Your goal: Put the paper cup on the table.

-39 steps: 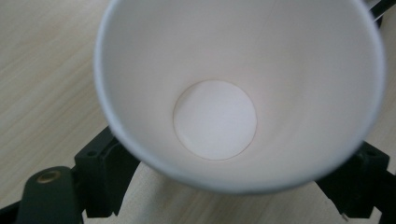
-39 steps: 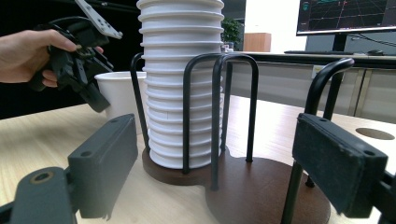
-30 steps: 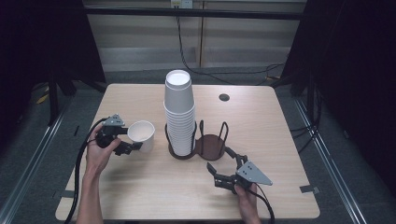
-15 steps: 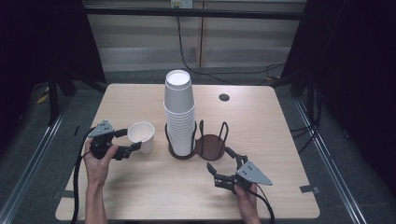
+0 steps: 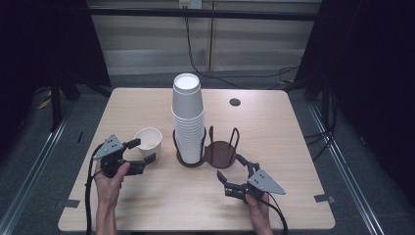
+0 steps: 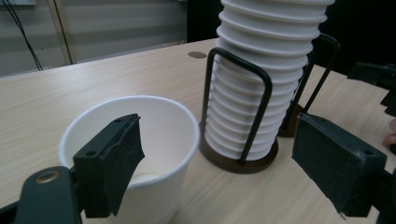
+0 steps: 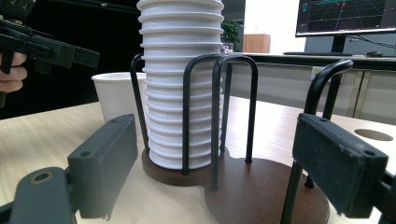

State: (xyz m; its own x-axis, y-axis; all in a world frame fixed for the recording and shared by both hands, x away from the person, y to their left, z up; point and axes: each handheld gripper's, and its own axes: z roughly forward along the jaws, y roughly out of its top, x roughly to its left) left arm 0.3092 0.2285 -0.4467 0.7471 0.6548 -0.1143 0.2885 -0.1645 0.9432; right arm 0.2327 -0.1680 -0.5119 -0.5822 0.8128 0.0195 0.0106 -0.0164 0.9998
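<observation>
One loose cup [image 5: 149,142] stands upright on the table [image 5: 293,137], at nine o'clock from the two-ring holder [image 5: 208,152]. One ring holds one tall stack [image 5: 187,117] of cups; the other, at three o'clock, is bare. The left gripper [image 5: 142,151] has its fingers [image 6: 114,161] spread around the cup, apart from its wall. The right gripper [image 5: 234,175], at five o'clock from the holder, is spread too.

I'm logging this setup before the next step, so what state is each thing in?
Single paper cup: upright, empty, on the table, between open jaws.
Cup stack: upside down, nested, in the holder's left ring.
Cup holder: right ring empty.
Left gripper: open.
Right gripper: open, holding nothing.
</observation>
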